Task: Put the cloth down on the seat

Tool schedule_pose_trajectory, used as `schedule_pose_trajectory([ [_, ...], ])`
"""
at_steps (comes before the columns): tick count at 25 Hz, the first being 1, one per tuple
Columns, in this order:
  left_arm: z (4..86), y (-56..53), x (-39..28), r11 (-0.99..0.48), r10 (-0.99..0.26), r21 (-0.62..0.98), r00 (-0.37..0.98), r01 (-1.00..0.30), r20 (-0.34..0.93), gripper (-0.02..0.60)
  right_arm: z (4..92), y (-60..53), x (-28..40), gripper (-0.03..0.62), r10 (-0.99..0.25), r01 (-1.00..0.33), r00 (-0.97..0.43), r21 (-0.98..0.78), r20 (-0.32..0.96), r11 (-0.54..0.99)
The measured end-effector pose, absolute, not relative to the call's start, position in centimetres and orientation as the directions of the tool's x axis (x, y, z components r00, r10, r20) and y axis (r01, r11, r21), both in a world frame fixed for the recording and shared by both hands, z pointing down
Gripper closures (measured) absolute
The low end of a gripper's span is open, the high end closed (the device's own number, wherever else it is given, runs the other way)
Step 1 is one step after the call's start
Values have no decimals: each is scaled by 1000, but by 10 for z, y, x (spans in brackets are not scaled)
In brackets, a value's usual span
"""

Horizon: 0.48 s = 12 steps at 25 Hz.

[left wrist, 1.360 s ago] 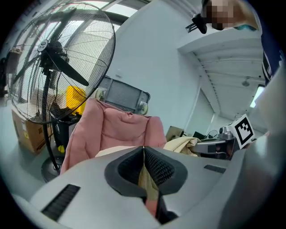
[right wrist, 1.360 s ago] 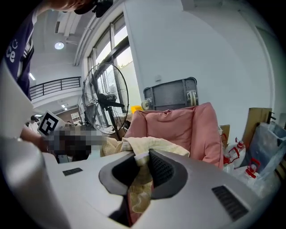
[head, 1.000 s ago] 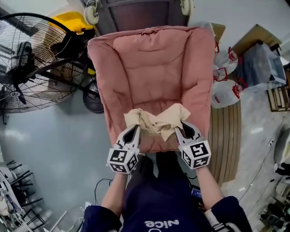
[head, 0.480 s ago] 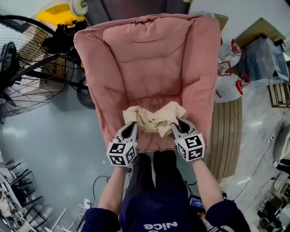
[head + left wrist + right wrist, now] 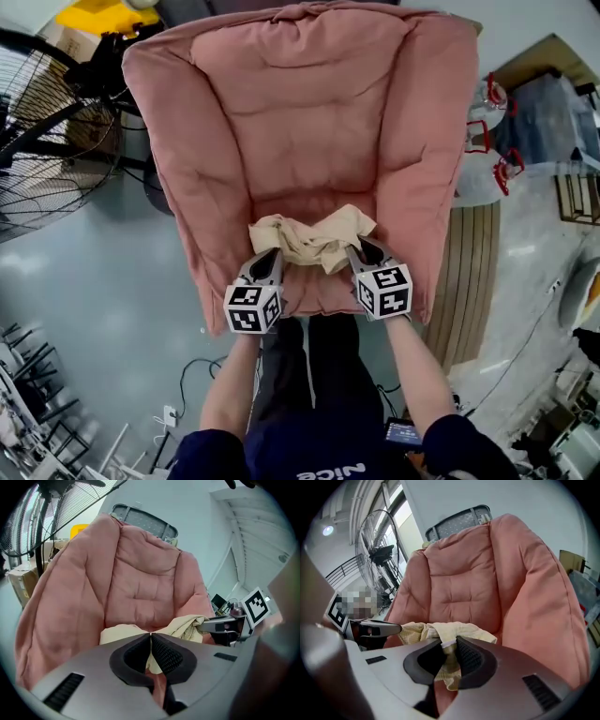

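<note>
Cream cloth point(image 5: 312, 239) is bunched low over the front of the pink chair's point(image 5: 309, 112) seat, long axis side to side. Left gripper point(image 5: 271, 255) and right gripper point(image 5: 355, 250) each pinch one end tight.

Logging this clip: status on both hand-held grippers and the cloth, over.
Left hand-held gripper shut on cloth. Right hand-held gripper shut on it. Cloth bunched between them, over pink chair, contact unclear. Nothing in the way.

Left tongs point(image 5: 271, 253) and right tongs point(image 5: 355, 247) dropped way down, so the cloth point(image 5: 309, 240) is now right by the seat's point(image 5: 314, 183) front edge.
</note>
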<state>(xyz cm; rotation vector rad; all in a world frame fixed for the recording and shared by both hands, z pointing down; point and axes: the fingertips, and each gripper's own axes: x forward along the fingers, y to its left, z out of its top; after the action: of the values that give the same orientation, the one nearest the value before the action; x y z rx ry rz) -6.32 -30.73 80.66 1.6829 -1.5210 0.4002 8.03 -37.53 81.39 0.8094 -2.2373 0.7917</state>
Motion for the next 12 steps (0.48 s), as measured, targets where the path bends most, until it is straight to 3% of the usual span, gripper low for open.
schedule_pose_trajectory([
  [12,863,-314,-50,40,-631,357,254,-933,733,555,888,-380,79,517,-308,-775,-510,-273,803,571],
])
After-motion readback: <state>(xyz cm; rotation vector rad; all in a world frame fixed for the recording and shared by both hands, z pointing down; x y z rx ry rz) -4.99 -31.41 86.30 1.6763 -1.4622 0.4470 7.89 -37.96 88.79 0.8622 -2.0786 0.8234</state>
